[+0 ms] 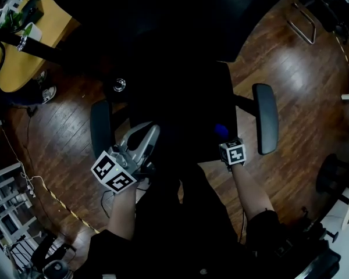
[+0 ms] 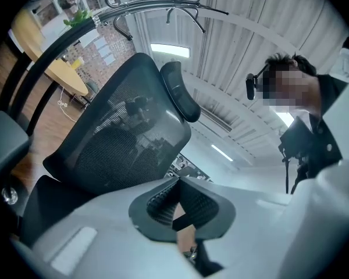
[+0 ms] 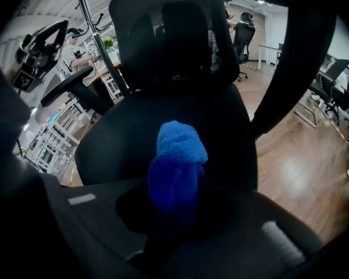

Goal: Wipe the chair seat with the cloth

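The black office chair fills the middle of the head view, its dark seat point(image 1: 186, 112) between two armrests point(image 1: 100, 127) point(image 1: 266, 118). My right gripper point(image 1: 222, 133) hovers low over the seat's front right, shut on a bunched blue cloth point(image 1: 221, 129). In the right gripper view the cloth point(image 3: 177, 164) sticks out beyond the jaws toward the seat point(image 3: 122, 138) and mesh backrest point(image 3: 174, 45). My left gripper point(image 1: 150, 131) is at the seat's front left, tilted upward. Its pads point(image 2: 163, 201) meet with nothing between them, facing the backrest point(image 2: 128, 138).
A round wooden table point(image 1: 20, 57) stands at the far left, with a coat rack point(image 3: 96, 28) beside it. Wooden floor point(image 1: 302, 86) surrounds the chair. Other chairs point(image 3: 331, 80) stand to the right. A person's head and shoulders point(image 2: 320, 115) show behind the left gripper.
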Available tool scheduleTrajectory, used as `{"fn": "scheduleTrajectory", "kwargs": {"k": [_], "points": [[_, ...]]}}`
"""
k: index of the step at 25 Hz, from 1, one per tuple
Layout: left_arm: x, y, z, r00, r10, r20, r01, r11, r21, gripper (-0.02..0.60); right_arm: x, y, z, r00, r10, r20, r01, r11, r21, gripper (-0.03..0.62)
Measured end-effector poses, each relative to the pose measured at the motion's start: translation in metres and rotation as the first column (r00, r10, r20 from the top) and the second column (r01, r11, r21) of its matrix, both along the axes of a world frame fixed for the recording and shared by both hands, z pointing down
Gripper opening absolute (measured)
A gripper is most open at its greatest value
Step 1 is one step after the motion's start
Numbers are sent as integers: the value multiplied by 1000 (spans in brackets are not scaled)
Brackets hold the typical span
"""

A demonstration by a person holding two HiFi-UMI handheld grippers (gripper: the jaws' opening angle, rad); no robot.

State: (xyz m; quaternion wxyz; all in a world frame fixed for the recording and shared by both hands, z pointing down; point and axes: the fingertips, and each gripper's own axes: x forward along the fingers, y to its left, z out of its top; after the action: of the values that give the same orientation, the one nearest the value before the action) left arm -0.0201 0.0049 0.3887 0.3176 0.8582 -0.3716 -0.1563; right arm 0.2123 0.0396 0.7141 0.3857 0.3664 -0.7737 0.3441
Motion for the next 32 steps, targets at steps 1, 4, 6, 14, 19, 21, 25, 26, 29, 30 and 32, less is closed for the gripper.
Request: {"fn": "scheduleTrajectory", "kwargs": {"k": [1, 4, 6, 14, 19, 21, 25, 26, 29, 30, 32], "points": [[2, 0, 0, 1000, 3, -1, -3, 1000, -1, -8, 7, 0, 1, 1000, -10, -11, 10, 1000, 2, 37], [6, 0, -1, 1000, 3, 0, -3, 1000, -6, -8, 10, -2, 1, 1000, -5, -20, 6, 1000, 22, 37], [5, 0, -1, 1000, -7, 1, 7, 1000, -9, -8, 13, -1, 2, 999, 38, -34, -37, 999, 20, 37], [-23, -4, 4, 998, -64, -14, 64, 998, -18, -8, -72, -85, -22, 999, 12, 36, -16, 995, 99, 37], [-52, -8, 11, 993, -109, -54, 108, 994, -30, -8, -198, -156, -24, 983, -136, 122, 118, 983, 143, 38], [-59, -10, 13, 990, -128, -66, 126, 992, -33, -8, -242, -175, -23, 970, -184, 160, 160, 976, 148, 38], [-65, -14, 18, 983, -156, -94, 152, 987, -44, -8, -313, -193, -24, 937, -262, 231, 233, 961, 147, 38], [-67, -15, 20, 981, -164, -102, 160, 986, -49, -8, -329, -195, -23, 927, -279, 249, 249, 958, 144, 38], [-73, -17, 25, 975, -186, -121, 179, 982, -62, -8, -365, -201, -16, 912, -323, 252, 296, 945, 139, 38], [-75, -18, 27, 974, -191, -124, 184, 981, -65, -8, -372, -203, -14, 910, -335, 245, 308, 940, 144, 38], [-76, -20, 29, 972, -199, -126, 191, 979, -68, -8, -378, -205, -10, 909, -348, 231, 317, 935, 161, 38]]}}
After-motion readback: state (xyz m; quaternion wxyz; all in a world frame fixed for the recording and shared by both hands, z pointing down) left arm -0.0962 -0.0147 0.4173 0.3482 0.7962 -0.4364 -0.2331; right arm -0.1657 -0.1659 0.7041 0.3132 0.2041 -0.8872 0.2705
